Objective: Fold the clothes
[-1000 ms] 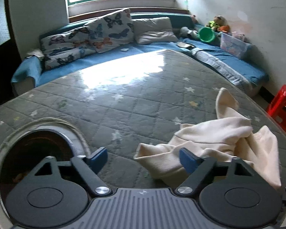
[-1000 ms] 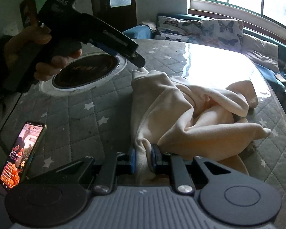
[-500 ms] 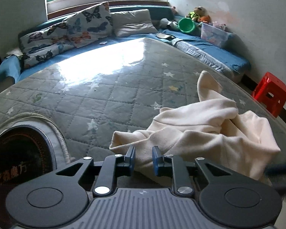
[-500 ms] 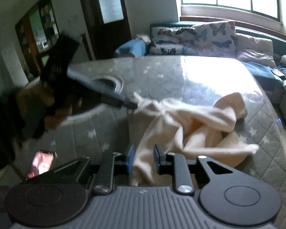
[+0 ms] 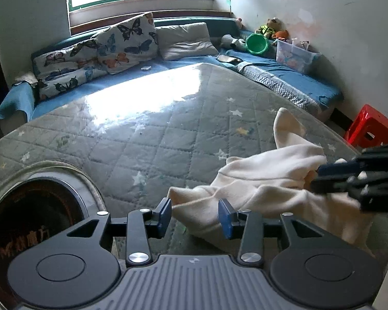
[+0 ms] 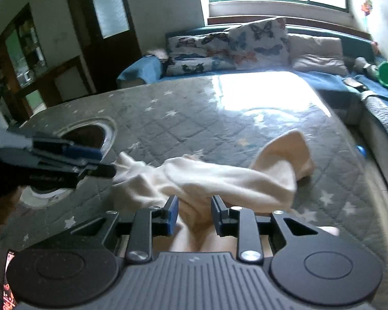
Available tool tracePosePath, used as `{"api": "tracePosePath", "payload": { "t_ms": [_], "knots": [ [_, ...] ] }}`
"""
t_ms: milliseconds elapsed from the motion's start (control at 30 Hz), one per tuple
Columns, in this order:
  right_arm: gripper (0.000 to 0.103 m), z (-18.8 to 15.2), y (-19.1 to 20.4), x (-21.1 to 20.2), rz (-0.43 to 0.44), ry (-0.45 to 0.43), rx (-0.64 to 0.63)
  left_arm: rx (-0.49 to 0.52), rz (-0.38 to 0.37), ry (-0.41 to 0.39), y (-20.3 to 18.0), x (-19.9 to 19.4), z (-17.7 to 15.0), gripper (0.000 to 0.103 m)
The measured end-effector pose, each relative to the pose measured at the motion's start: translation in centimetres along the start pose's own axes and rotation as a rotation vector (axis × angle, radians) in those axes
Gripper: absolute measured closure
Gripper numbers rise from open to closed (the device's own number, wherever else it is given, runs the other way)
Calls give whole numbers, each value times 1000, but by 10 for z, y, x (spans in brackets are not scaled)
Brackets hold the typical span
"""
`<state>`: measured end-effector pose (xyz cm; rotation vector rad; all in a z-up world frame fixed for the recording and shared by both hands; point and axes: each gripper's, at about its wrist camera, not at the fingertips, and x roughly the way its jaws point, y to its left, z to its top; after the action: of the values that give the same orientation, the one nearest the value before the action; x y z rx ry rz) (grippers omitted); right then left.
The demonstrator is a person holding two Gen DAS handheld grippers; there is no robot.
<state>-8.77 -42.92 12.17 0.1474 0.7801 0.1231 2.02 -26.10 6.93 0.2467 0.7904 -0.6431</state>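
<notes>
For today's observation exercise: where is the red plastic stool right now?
In the left wrist view, the red plastic stool stands on the floor at the far right, beyond the grey quilted star-patterned mattress and near the blue-covered bench along the wall.

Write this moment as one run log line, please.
task: fold clothes | left gripper: opening, cloth between | right gripper: opening, cloth between | fold: not done

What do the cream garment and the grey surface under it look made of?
Cream garment: soft matte knit, probably cotton fleece; it drapes in thick rounded folds. Grey star-print cover: quilted fabric with stitched diamonds, apparently under clear glossy plastic, given the window glare.
</notes>
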Motion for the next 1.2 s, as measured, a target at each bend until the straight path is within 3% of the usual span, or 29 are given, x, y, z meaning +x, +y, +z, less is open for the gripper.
{"api": "tracePosePath", "payload": {
  "t_ms": [267, 433, 567, 833, 1200],
  "knots": [
    [75, -35, 57, -9, 140, 86, -186, 12, 15, 1, 1, 2, 2, 58],
    [75, -59, 80, -15, 176, 137, -274, 79, -36, -15, -14, 1, 6, 50],
    [75, -66, 77, -14, 177, 160, -262, 135, -48, -19, -22, 10, 10, 48],
    [74, -63, 77, -14, 176, 155, -243, 124, -173, 31, -20, 45, 31, 48],
    [74, -65, 75, -15, 175, 141, -236, 80, -265, 127, -21, 85, 38, 50]
  ]
}}
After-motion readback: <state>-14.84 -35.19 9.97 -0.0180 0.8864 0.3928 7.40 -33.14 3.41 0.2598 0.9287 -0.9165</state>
